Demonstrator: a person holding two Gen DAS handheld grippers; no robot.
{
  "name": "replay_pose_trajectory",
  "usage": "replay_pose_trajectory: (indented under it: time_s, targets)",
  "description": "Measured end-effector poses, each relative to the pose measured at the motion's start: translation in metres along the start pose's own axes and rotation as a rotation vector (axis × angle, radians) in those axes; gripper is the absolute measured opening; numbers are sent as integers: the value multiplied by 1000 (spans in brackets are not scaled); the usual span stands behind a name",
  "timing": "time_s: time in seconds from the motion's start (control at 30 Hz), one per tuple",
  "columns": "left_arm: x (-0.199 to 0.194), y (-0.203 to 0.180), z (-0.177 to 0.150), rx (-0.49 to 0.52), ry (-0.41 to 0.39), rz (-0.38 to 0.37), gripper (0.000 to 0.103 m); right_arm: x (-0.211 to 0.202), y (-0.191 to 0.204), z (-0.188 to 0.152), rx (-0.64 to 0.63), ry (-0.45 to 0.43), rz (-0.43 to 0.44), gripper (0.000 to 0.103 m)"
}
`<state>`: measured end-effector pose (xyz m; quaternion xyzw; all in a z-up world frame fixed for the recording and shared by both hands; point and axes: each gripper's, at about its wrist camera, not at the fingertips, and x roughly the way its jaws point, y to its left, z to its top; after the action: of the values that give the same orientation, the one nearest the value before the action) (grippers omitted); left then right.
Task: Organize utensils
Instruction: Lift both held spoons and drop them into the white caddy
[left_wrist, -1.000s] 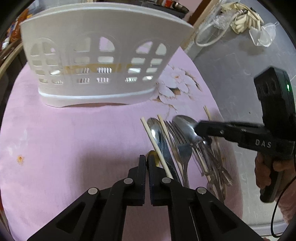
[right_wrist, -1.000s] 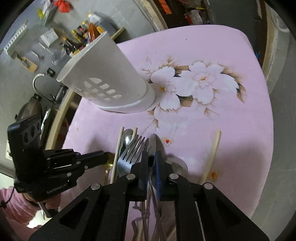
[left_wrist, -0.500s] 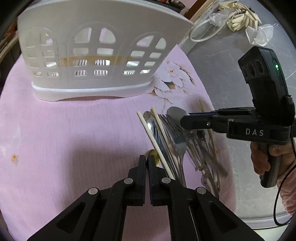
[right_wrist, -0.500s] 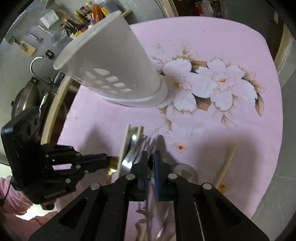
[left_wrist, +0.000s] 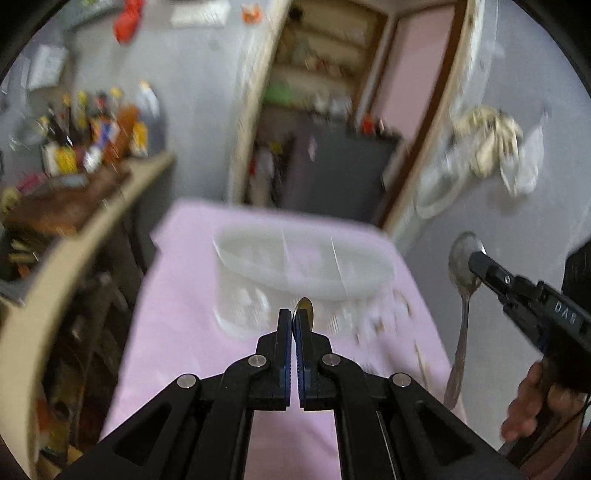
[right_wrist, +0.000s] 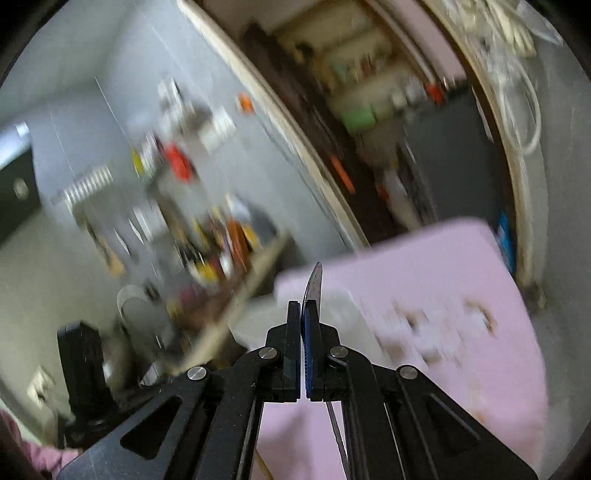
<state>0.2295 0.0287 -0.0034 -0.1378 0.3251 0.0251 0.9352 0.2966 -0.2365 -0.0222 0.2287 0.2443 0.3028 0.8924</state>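
Note:
My left gripper (left_wrist: 294, 321) is shut on a gold spoon (left_wrist: 303, 312); only its small bowl shows above the fingertips. It is held in the air before the white utensil caddy (left_wrist: 303, 269), which stands on the pink tablecloth (left_wrist: 177, 332). My right gripper (right_wrist: 302, 314) is shut on a silver spoon (right_wrist: 314, 284), seen edge-on. In the left wrist view the right gripper (left_wrist: 476, 260) holds that spoon (left_wrist: 463, 269) by its bowl, handle hanging down, to the right of the caddy. The caddy (right_wrist: 343, 306) is a white blur behind the right fingers.
A wooden shelf with bottles (left_wrist: 96, 125) stands left of the table. An open doorway (left_wrist: 332, 110) lies behind it. A flower print (right_wrist: 436, 325) marks the cloth. Both views are blurred by motion.
Both grippers have risen off the table, each lifting a spoon out of the utensil pile. The views have tilted up toward the room, and the caddy now lies farther off and lower.

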Motion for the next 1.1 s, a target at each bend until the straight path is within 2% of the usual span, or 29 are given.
replay_pose_trajectory:
  time_s: [0.1,0.23,0.43,0.77,0.9,1.1]
  targets:
    - [-5,9,40,-8,-101,31,3,20,27,17,-29,-123,51,2]
    - [-3,18,80,-14,-204,87,3,47,42,35,-77,-228,87,2]
    - [18,27,107,30,-289,148,3,78,62,36,-184,-271,46,2]
    - [62,21,75,95,-285,204,3,106,38,12,-154,-247,-61,2]
    - [70,21,63,111,-280,181,3,112,36,-2,-187,-233,-101,2]
    - [76,23,46,159,-251,135,3,114,32,-12,-207,-186,-113,2]
